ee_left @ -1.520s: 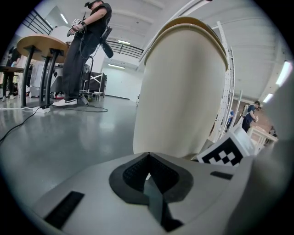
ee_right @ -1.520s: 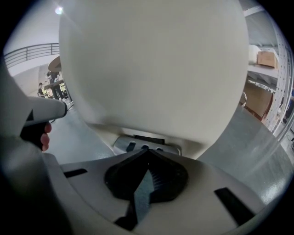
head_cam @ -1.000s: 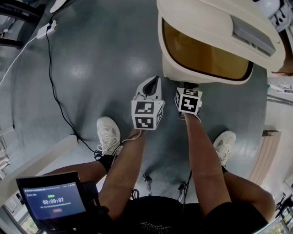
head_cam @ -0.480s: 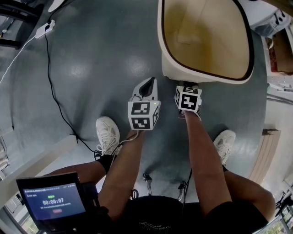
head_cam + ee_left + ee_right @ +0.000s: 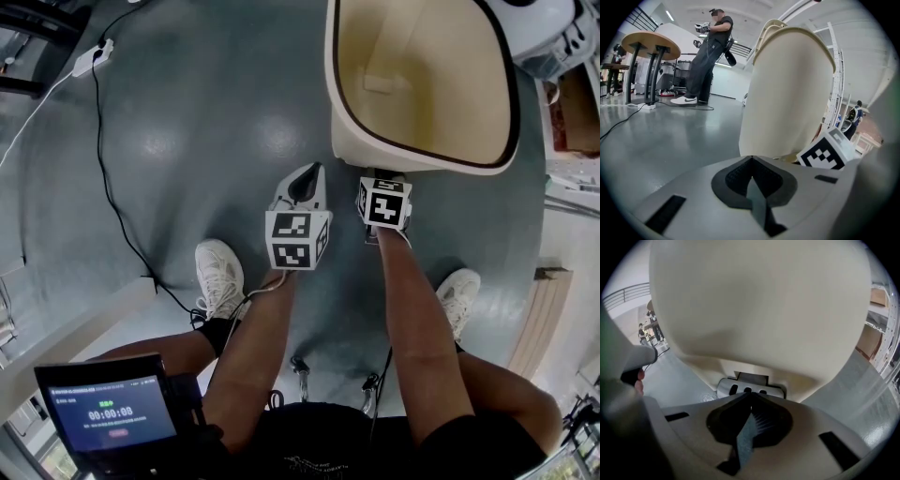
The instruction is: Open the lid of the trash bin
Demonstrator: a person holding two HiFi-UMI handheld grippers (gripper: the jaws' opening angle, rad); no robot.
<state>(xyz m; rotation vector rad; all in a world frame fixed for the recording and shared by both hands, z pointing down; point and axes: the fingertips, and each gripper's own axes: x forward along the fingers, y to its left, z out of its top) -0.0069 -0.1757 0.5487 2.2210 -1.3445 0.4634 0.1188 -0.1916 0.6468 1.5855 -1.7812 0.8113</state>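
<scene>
Grey glossy floor [image 5: 187, 122] under open cream trash bin [image 5: 351, 141].

The person wore white lace-up sneakers [image 5: 221, 272] and black clothing [image 5: 319, 441], with no sleeves on the arms. The left tongs [image 5: 314, 169] and right tongs [image 5: 750, 393] had pale grey shells, black ribbed pads [image 5: 764, 420], and each a cube [image 5: 298, 239] of black-and-white square markers.

- The bin [image 5: 356, 141] stands close ahead of the left tool [image 5: 751, 159] and right tool [image 5: 750, 394], barring the way forward; its mouth is open.
- Leftward the floor [image 5: 206, 112] is open, crossed by a cable [image 5: 102, 150].
</scene>
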